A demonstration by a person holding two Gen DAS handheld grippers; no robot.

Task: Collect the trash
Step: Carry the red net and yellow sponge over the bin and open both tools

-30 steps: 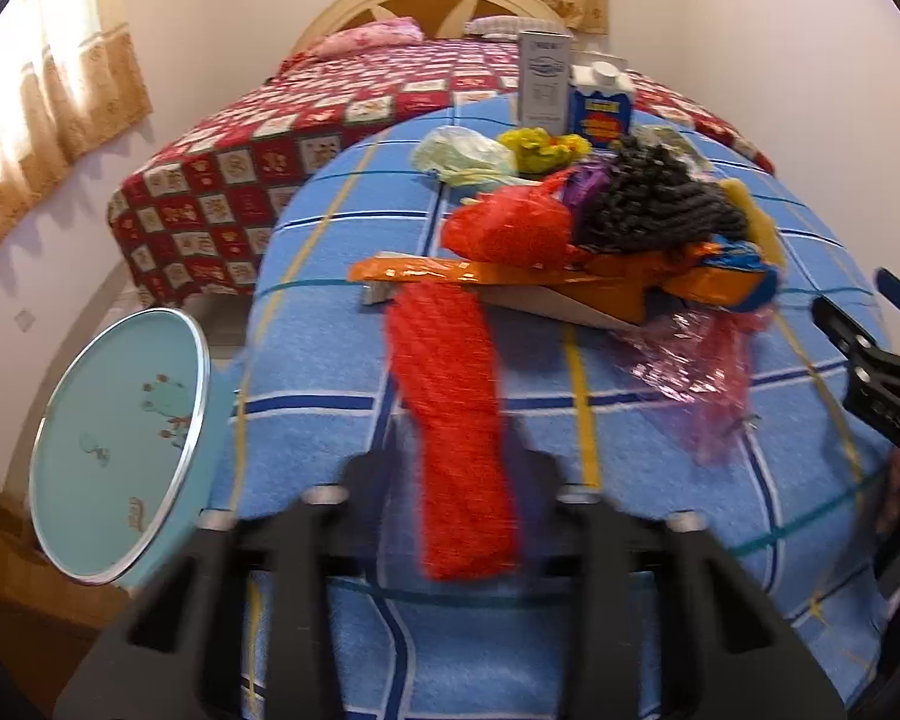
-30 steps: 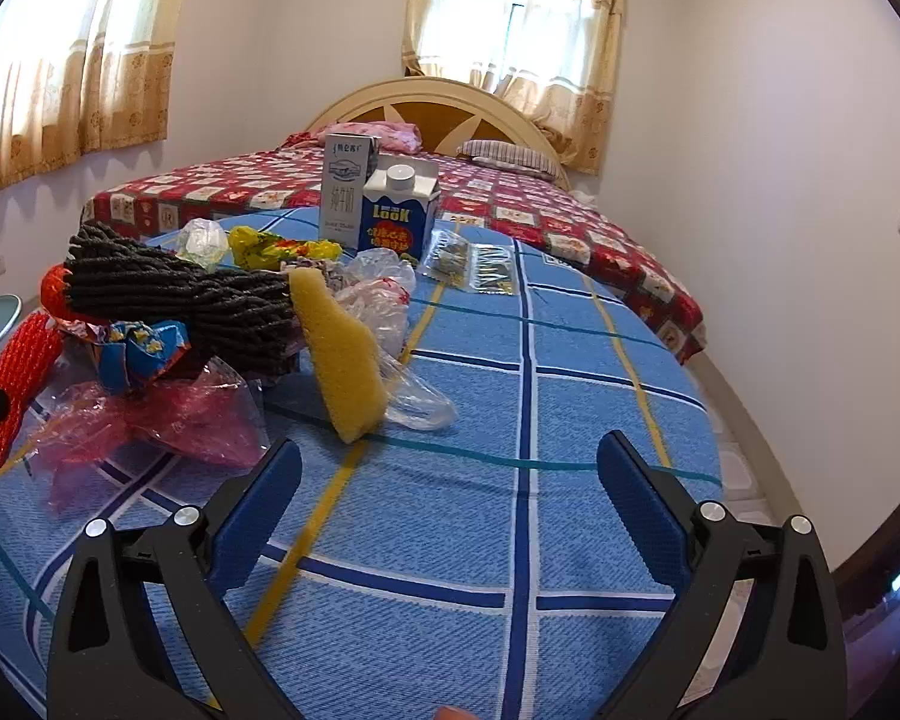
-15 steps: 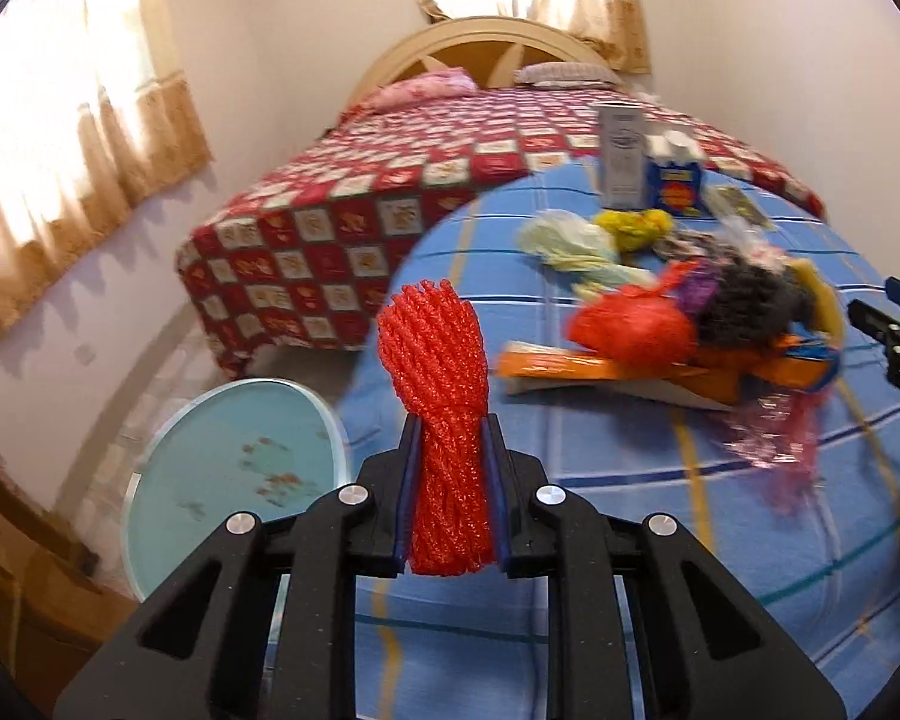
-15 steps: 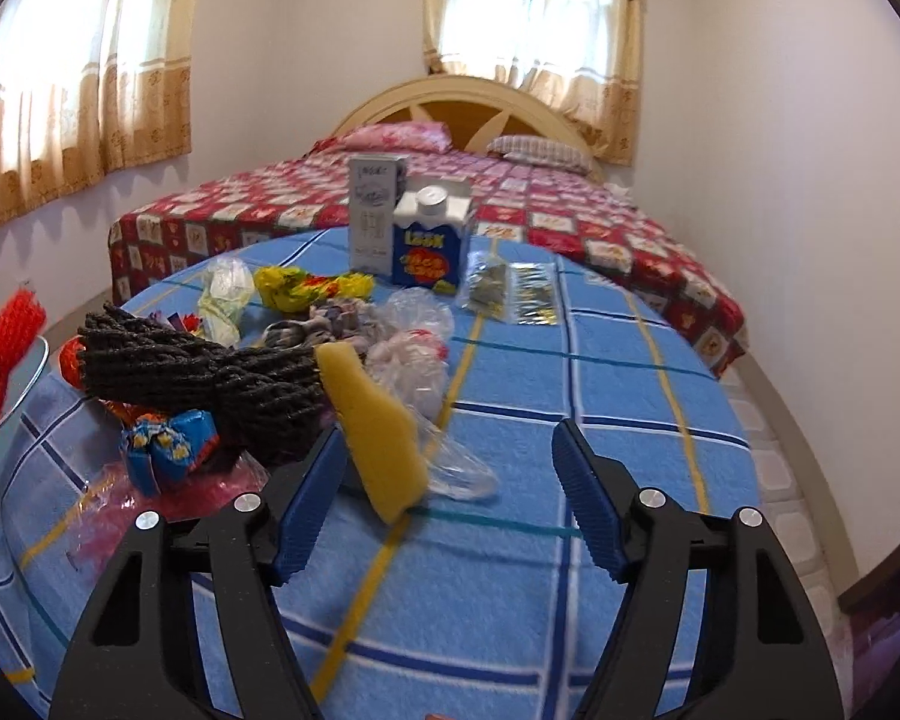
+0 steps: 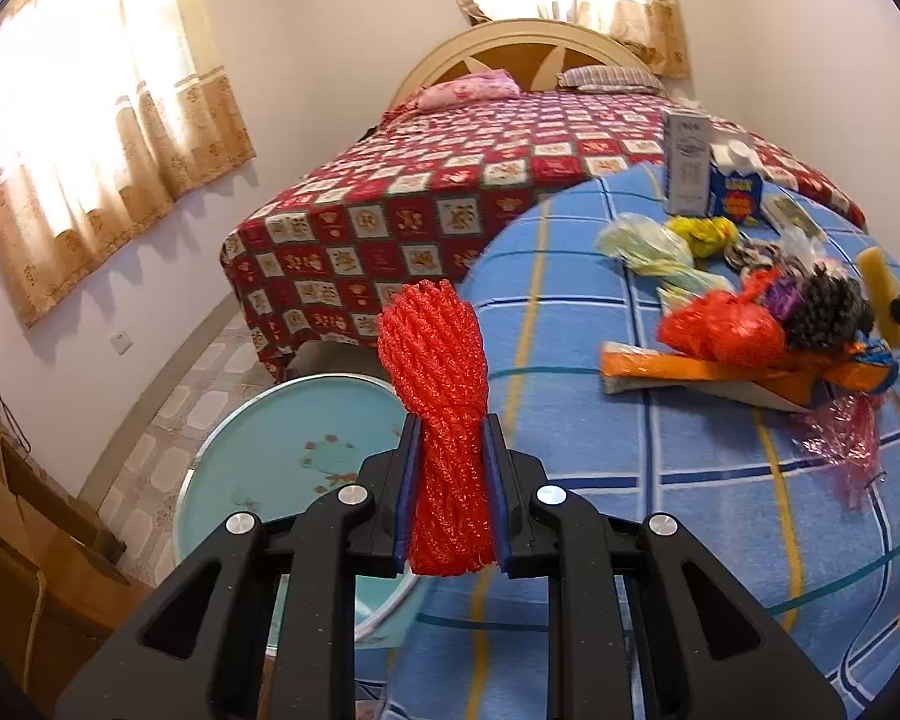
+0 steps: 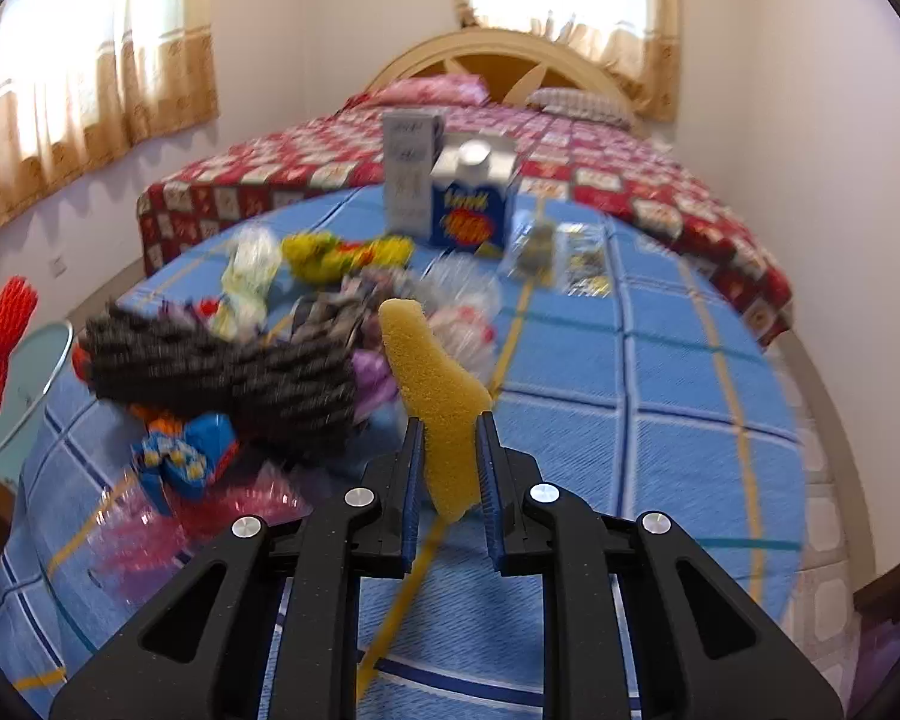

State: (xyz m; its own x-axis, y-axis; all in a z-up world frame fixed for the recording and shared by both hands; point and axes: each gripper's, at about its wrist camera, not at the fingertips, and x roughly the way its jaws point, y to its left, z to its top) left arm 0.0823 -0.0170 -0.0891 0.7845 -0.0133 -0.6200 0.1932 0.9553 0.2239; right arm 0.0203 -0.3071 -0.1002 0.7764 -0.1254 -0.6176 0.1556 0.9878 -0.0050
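My left gripper (image 5: pixel 448 450) is shut on a red foam net sleeve (image 5: pixel 438 372), held upright above the table's left edge and over a pale blue bin lid (image 5: pixel 294 456). The same red sleeve (image 6: pixel 3 348) shows at the far left of the right wrist view. My right gripper (image 6: pixel 448 450) is shut on a yellow sponge piece (image 6: pixel 435 396), lifted just off the blue checked tablecloth (image 6: pixel 630 372). A heap of trash lies beside it: a dark knitted bundle (image 6: pixel 228 366), a red bag (image 5: pixel 720 324), an orange wrapper (image 5: pixel 678 366), pink cellophane (image 6: pixel 168 522).
Two cartons (image 6: pixel 450 192) stand at the table's far edge, with clear packets (image 6: pixel 564 252) and yellow and pale green bags (image 5: pixel 672 246) near them. A bed with a red patterned cover (image 5: pixel 450 192) lies beyond. A wooden cabinet (image 5: pixel 24 540) stands at the lower left.
The left gripper lifted the red sleeve off the table and carried it left, over the bin lid. The right gripper's jaws closed from wide open onto the yellow sponge and raised it.
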